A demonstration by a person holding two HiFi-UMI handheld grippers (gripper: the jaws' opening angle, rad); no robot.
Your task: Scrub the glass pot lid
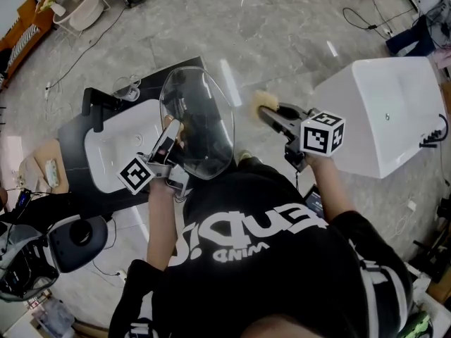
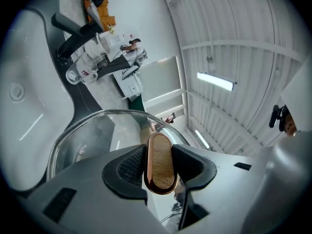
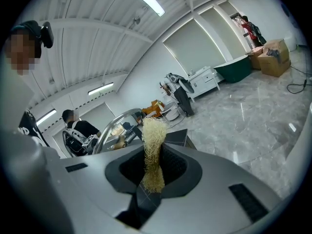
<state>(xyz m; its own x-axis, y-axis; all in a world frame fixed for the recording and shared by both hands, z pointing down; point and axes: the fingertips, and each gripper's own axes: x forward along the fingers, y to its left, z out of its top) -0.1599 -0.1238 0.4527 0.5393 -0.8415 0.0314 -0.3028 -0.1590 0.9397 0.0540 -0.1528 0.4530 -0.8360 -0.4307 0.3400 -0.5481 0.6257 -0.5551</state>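
1. Head view: the glass pot lid [image 1: 201, 115] is up off the counter, standing nearly on edge above the white basin [image 1: 113, 157].
   - Its oval outline runs long top to bottom of the frame.
   - The handle face is turned to the left gripper [image 1: 171, 129]. The other face is turned to the right gripper [image 1: 270, 111].
   - The left jaw tips are only visible through the glass, so the grip is hard to read here.
   - The right gripper has a pale fibre scrubber [image 1: 265, 100] at its tips, near the lid rim but apart from it.
   - The person's black T-shirt [image 1: 282, 259] hides the floor below.
2. Left gripper view: the left gripper [image 2: 160, 165] has both jaws closed against the lid's wooden handle [image 2: 160, 161], partway open to fit it.
   - The handle is an oval with a copper-coloured rim, its long axis lying along the slot between the jaws.
   - The lid rim [image 2: 92, 120] arcs away above the jaws. The lower part of the lid is cut off by the gripper body.
   - The basin [image 2: 29, 111] and a black faucet [image 2: 73, 30] are off to the left.
3. Right gripper view: the right gripper [image 3: 153, 172] is pinched nearly shut on the scrubber [image 3: 153, 150], which sticks up out of the jaws.
   - The lid shows only as a curved rim [image 3: 109, 123] left of the scrubber, not touching it. The rest is hidden by the gripper body.
   - The lid's face can't be made out from here.
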